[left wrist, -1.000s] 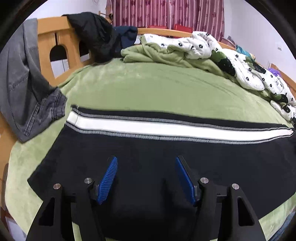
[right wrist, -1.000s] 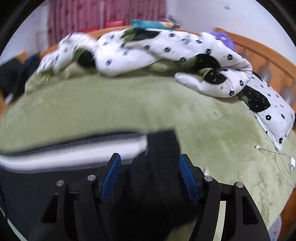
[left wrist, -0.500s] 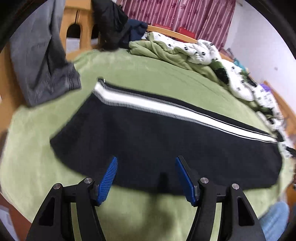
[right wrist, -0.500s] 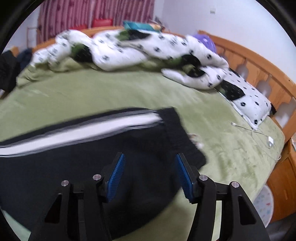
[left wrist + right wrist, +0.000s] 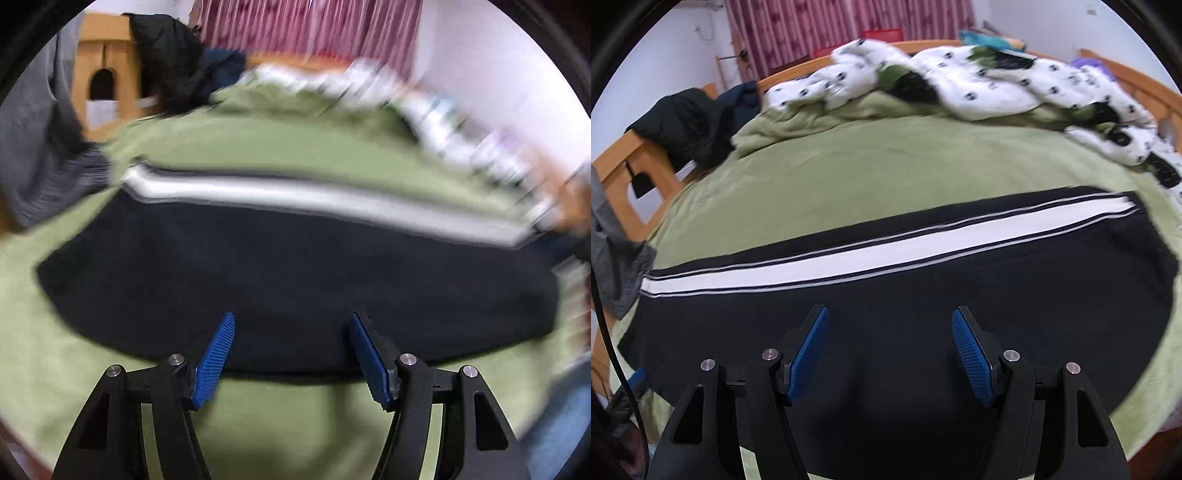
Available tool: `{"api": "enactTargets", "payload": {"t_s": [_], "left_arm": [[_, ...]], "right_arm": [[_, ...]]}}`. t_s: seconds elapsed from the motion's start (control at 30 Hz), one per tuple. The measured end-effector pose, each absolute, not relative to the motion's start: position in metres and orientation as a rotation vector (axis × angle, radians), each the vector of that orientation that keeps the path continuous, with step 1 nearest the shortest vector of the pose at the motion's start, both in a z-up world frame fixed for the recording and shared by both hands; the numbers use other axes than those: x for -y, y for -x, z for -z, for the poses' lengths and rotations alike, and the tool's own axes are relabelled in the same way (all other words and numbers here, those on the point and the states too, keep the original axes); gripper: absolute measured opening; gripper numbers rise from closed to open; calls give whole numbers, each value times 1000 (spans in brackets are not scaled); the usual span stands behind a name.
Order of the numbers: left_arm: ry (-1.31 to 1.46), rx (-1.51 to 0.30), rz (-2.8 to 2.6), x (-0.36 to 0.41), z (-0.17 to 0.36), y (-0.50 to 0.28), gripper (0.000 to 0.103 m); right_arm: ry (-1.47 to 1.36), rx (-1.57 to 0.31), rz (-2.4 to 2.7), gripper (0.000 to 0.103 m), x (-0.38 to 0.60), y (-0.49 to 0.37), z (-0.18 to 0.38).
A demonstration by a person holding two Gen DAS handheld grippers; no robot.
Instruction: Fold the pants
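Note:
Black pants (image 5: 923, 314) with a white side stripe (image 5: 886, 254) lie flat and lengthwise across the green bed. In the blurred left wrist view the pants (image 5: 295, 277) fill the middle. My left gripper (image 5: 290, 332) is open and empty, above the pants' near edge. My right gripper (image 5: 890, 332) is open and empty, above the pants' near half.
The green blanket (image 5: 886, 166) covers the bed. A white spotted duvet (image 5: 979, 85) is heaped at the back and right. Dark clothes (image 5: 690, 122) hang over the wooden frame (image 5: 617, 162) on the left, with grey jeans (image 5: 33, 147) beside them.
Both grippers have pulled back from the pants and stay open. The right view has swung left so the whole length of the pants shows. The left view is blurred from motion.

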State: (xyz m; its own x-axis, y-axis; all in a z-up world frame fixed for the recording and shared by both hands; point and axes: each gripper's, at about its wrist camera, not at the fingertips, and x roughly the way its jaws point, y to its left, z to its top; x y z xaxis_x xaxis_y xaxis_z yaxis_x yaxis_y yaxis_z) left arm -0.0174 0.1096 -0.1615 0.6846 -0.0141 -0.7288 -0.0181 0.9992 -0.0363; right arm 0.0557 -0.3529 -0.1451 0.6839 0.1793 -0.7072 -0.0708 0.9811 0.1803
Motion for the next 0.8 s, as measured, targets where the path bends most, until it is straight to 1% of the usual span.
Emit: {"api": "enactTargets", "payload": {"t_s": [0.07, 0.2, 0.23, 0.3, 0.37, 0.47, 0.53, 0.57, 0.6, 0.63, 0.67, 0.73, 0.8], "left_arm": [[60, -785, -54, -132, 163, 28, 63], [240, -785, -172, -196, 158, 58, 62], [307, -789, -169, -212, 162, 62, 61], [502, -800, -102, -244, 173, 56, 61], [618, -779, -67, -263, 177, 45, 61], [724, -783, -69, -281, 185, 22, 61], [777, -771, -77, -290, 188, 9, 59], [787, -772, -83, -290, 190, 8, 54], [793, -778, -116, -293, 189, 4, 45], [790, -784, -142, -292, 189, 4, 24], [784, -795, -167, -294, 189, 2, 17], [783, -795, -142, -294, 185, 3, 12], [720, -776, -163, -288, 171, 5, 12]], "right_arm": [[-136, -823, -152, 68, 343, -56, 154], [-115, -839, -141, 68, 335, -52, 165], [-129, -845, -143, 68, 335, -52, 167], [-152, -843, -143, 68, 336, -54, 167], [-173, -833, -144, 68, 335, -55, 165], [-187, -817, -138, 68, 335, -50, 164], [-180, -812, -125, 68, 337, -46, 164], [-172, -808, -121, 68, 339, -43, 164], [-167, -804, -118, 68, 340, -41, 163], [-163, -796, -114, 68, 343, -39, 162], [-164, -789, -112, 68, 346, -36, 162], [-166, -783, -85, 67, 355, -32, 164], [-179, -780, -48, 67, 368, -27, 169]]}}
